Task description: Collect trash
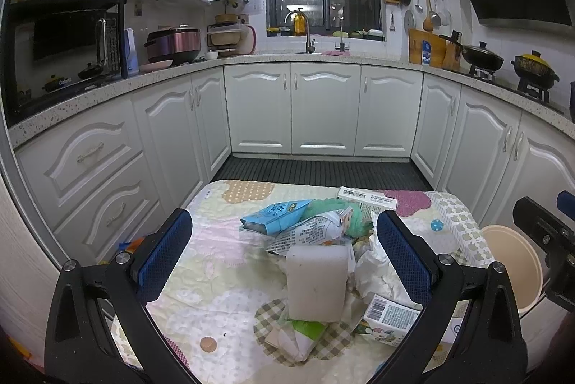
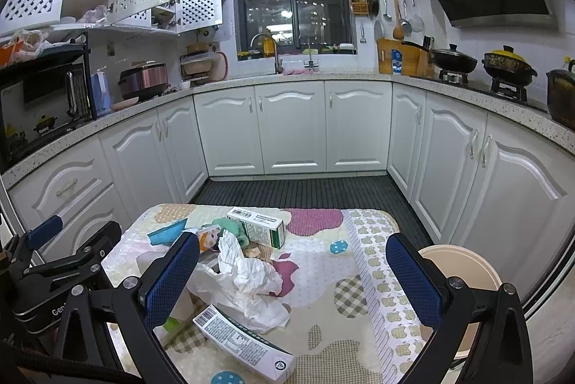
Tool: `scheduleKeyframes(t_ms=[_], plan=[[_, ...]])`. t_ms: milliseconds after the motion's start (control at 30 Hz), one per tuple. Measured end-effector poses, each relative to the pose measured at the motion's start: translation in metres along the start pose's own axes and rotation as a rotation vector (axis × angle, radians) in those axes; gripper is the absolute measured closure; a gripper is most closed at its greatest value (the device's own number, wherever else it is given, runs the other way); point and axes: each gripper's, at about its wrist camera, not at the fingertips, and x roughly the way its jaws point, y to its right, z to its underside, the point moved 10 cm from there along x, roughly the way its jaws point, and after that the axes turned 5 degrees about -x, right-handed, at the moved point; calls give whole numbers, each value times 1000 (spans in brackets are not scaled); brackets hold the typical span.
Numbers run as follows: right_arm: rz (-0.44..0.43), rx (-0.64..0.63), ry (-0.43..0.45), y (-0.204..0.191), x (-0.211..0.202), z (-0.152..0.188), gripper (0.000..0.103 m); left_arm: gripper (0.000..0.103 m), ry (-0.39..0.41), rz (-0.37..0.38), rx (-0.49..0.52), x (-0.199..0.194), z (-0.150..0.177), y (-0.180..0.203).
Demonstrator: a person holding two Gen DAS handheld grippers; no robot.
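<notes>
Item: quilted patchwork-print table cover (image 1: 215,276) bearing the trash; round beige plastic bin (image 2: 463,262) just right of the right claw (image 2: 293,276). Crumpled white paper (image 2: 248,280) lies between its spread, empty jaws; white foam block (image 1: 316,280) between those of the left claw (image 1: 284,251), likewise empty. Step judged: collection not begun; next, close on one piece and carry it binward.

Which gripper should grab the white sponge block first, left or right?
Left. The white sponge block sits between the open left gripper. The right gripper, also open, frames the crumpled tissue instead.
</notes>
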Motion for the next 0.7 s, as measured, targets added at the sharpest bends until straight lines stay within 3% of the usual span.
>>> scheduleKeyframes(t_ms=[700], plan=[[14,6,11,3,-2,-2,0,1,-7,15,7,0,4,5]])
